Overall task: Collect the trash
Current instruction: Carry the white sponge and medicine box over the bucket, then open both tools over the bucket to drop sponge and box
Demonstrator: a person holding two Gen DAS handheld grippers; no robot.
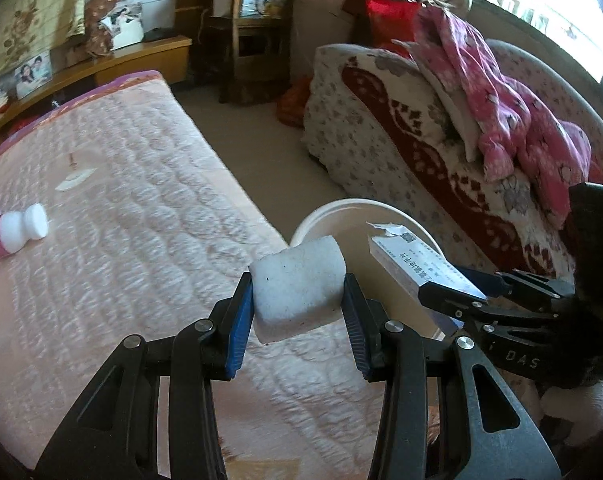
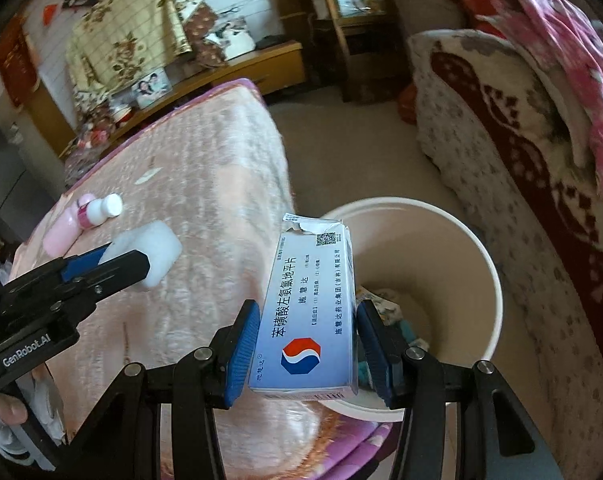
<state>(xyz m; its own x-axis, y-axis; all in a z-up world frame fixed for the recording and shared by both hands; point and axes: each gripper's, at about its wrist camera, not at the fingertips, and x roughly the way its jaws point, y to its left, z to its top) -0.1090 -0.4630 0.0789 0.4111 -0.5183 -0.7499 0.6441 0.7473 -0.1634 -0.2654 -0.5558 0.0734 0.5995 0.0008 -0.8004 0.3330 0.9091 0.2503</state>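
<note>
We see the left hand-held gripper (image 1: 298, 300), low centre of its own view, pinching a white foam block (image 1: 297, 286) between both blue pads (image 1: 239, 320). The block is held above the pink quilted bed (image 1: 121, 200), close to the bed's near edge.

In the right wrist view, the right hand-held gripper (image 2: 307, 344) at lower centre clamps a blue-and-white medicine box (image 2: 311, 312), one pad against each long side. The box's torn top flap points toward the upper centre of the frame. The box hangs partly over the rim of a cream waste bin (image 2: 489, 280) standing on the floor between the bed and a patterned sofa (image 2: 521, 152). Scraps lie in the bin's bottom; what they are we cannot tell.

Centre left of the right view, a pink-and-white bottle (image 2: 95, 210) lies on its side on the bed. A small white scrap (image 1: 73, 178) sits further up the quilt in the left view.
</note>
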